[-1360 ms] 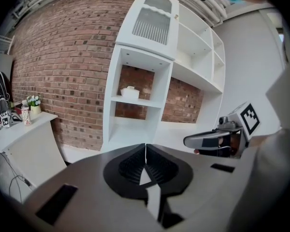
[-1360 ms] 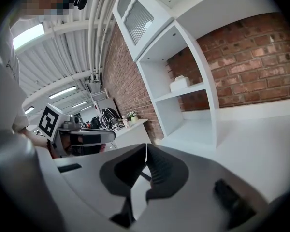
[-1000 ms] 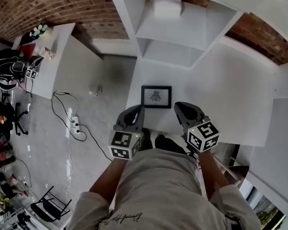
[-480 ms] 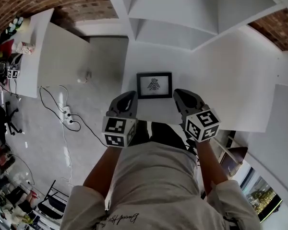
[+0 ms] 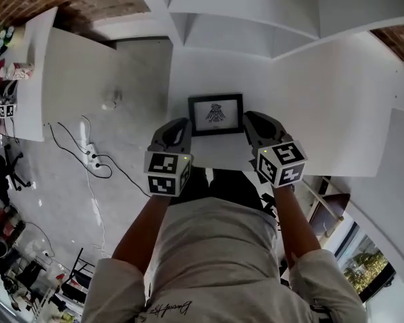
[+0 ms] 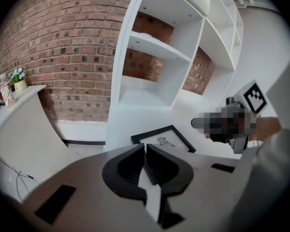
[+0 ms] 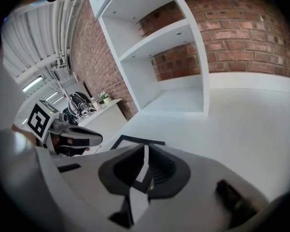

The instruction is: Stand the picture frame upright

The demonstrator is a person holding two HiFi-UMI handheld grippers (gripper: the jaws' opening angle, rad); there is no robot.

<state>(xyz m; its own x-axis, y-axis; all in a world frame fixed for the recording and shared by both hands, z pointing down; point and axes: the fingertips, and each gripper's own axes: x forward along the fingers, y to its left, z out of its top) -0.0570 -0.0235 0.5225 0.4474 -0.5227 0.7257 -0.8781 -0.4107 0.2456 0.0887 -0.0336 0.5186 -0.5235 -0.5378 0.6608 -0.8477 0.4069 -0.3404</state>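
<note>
A black picture frame (image 5: pixel 216 114) with a small dark print lies flat on the white table (image 5: pixel 323 133), close to its near edge. My left gripper (image 5: pixel 183 123) is shut and empty, with its tips beside the frame's near left corner. My right gripper (image 5: pixel 248 118) is also shut and empty, beside the frame's near right side. In the left gripper view the frame (image 6: pixel 163 137) lies just past the shut left gripper (image 6: pixel 145 148). In the right gripper view only the frame's edge (image 7: pixel 137 141) shows over the shut right gripper (image 7: pixel 145 149).
A white shelving unit (image 5: pixel 256 19) stands on the table right behind the frame. A brick wall (image 6: pixel 72 42) lies beyond. To the left stands a white side table (image 5: pixel 67 66), with cables and a power strip (image 5: pixel 89 155) on the floor.
Both grippers have come forward, from short of the frame to either side of its near corners. The frame still lies flat in the same spot.
</note>
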